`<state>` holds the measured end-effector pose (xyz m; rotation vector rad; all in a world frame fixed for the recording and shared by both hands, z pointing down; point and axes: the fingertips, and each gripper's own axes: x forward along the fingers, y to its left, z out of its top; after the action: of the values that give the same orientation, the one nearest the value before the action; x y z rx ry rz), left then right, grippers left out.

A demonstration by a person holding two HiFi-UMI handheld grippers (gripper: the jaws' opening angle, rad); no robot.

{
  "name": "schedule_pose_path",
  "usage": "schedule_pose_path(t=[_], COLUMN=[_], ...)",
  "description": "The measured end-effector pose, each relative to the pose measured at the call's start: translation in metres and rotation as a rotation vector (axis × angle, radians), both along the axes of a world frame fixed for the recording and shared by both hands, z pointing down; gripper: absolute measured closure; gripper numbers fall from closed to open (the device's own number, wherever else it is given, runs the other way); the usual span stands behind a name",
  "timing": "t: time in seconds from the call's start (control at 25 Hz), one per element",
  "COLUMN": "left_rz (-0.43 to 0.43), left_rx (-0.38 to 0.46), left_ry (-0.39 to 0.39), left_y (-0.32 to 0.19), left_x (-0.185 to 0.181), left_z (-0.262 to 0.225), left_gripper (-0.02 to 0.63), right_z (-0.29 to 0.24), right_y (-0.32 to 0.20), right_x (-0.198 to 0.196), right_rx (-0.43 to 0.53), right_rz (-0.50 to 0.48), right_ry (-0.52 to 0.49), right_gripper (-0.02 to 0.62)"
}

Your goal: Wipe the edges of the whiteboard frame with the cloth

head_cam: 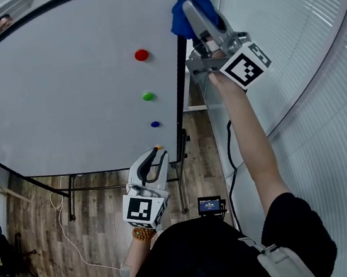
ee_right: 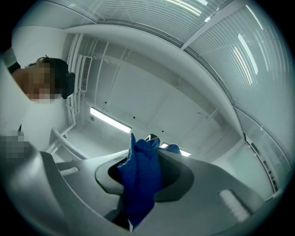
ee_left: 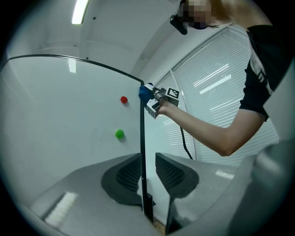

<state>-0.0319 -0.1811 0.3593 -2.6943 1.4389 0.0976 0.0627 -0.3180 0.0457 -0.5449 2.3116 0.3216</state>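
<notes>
- Standing by the whiteboard (head_cam: 60, 92), I see its black frame (head_cam: 181, 83) with the right edge running top to bottom just right of centre in the head view, leaning slightly left toward the bottom.
- One blue cloth (head_cam: 181, 16) sits bunched at the top centre-right of that view, against the top end of that edge, at the board's upper right corner.
- The right claw (head_cam: 194, 5) is clamped on the cloth. In the right gripper view the cloth fills the gap between the jaws, its long axis along them. A tuft sticks out past the tips and the rest trails back toward the camera.
- The right arm reaches up from the lower right of the head view, with the claw pointing up and slightly left at the corner.
- The left claw (ee_left: 148, 170) grips nothing, its jaws a narrow gap apart. It is low in the head view, pointing up by the board's lower right corner.
- In the left gripper view the frame edge lines up with that gap, hard by the left pad and clear of the right.
- Three magnets sit on the board in a column near the right edge: red (head_cam: 141, 54), green (head_cam: 148, 96), blue (head_cam: 155, 124).
</notes>
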Motion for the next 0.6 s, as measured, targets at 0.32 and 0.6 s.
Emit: schedule_pose_path(t=[0.32,0.6], left_rz=[0.003,0.009], left_rx=[-0.011,-0.005], left_ry=[-0.009,-0.007], left_y=[0.002,0.002], left_x=[0.003,0.007], left_z=[-0.006,-0.020], left_gripper=[0.517,0.515], right_z=[0.001,-0.002], right_y=[0.001,0.006], right_x=[-0.001,-0.002], right_rx=[-0.017,-0.024], right_rz=[-0.017,-0.020], right_ry=[0.011,0.025], right_gripper=[0.465,0.466])
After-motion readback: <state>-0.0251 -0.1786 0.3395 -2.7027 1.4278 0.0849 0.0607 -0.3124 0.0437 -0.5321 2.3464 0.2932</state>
